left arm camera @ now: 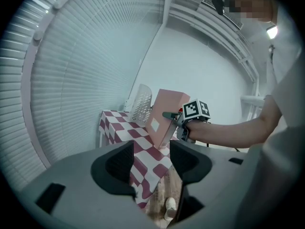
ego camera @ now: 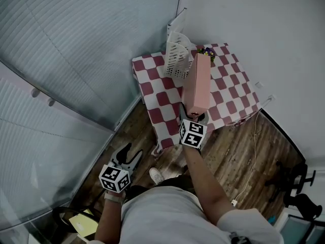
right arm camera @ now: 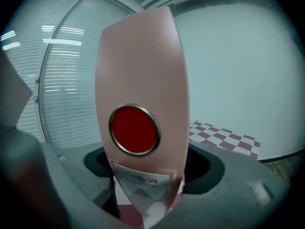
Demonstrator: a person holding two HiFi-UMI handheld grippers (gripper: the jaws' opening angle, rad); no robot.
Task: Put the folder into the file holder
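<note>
A pink folder [ego camera: 197, 84] is held above the red-and-white checked table [ego camera: 155, 91], with my right gripper [ego camera: 194, 117] shut on its near end. In the right gripper view its spine [right arm camera: 141, 104], with a round red finger hole [right arm camera: 135, 130], fills the middle between the jaws. A white mesh file holder [ego camera: 177, 56] stands at the table's far side, just left of the folder's far end. My left gripper [ego camera: 126, 159] hangs open and empty low over the floor, away from the table. From the left gripper view I see the folder [left arm camera: 164, 116] and holder [left arm camera: 141, 104] ahead.
A small pot of purple flowers [ego camera: 207, 52] stands at the back of the table behind the folder. White blinds [ego camera: 76, 44] and a wall close in the corner. A wood floor [ego camera: 244, 151] with a white cable [ego camera: 250, 161] lies to the right.
</note>
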